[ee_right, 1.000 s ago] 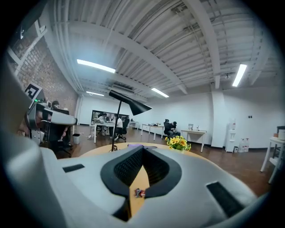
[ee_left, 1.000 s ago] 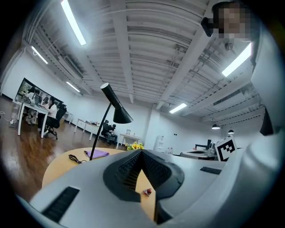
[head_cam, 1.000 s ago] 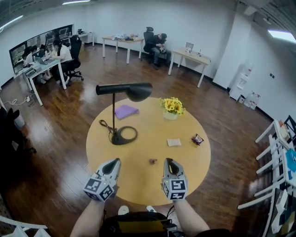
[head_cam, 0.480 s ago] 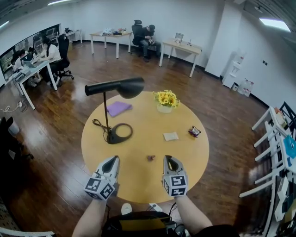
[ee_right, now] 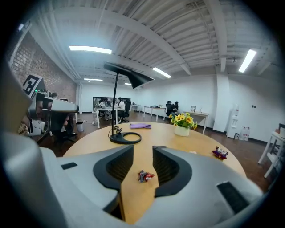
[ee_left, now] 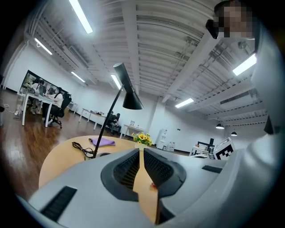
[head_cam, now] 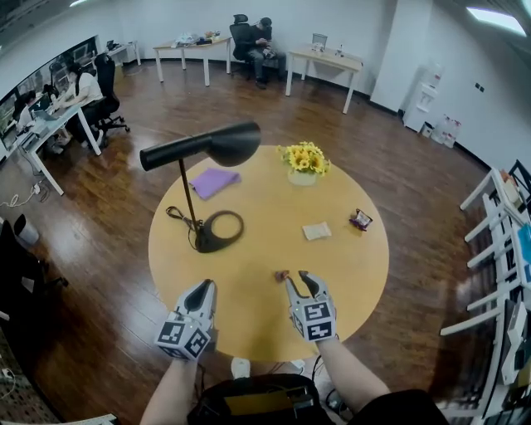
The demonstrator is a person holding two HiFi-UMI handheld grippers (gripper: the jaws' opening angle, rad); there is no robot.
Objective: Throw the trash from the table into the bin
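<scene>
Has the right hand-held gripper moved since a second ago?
Yes. The right hand-held gripper has closed in on the small wrapper on the round table; its jaws are opening, with the wrapper just ahead, not gripped.

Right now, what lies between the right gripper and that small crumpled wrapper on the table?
Only bare tabletop, as the right gripper view shows. The right gripper is opening its fingers, with nothing between them yet; the wrapper lies just ahead.

Around you, a dark, glossy plank floor [head_cam: 108, 274] spreads under the round wooden desk [head_cam: 249, 324]. White walls [head_cam: 365, 25] close the room; white tables [head_cam: 323, 58] line the far side, black office chairs [head_cam: 104, 70] sit at your left, and strip lights [ee_right: 91, 49] run along the ribbed white ceiling [ee_left: 151, 40].
</scene>
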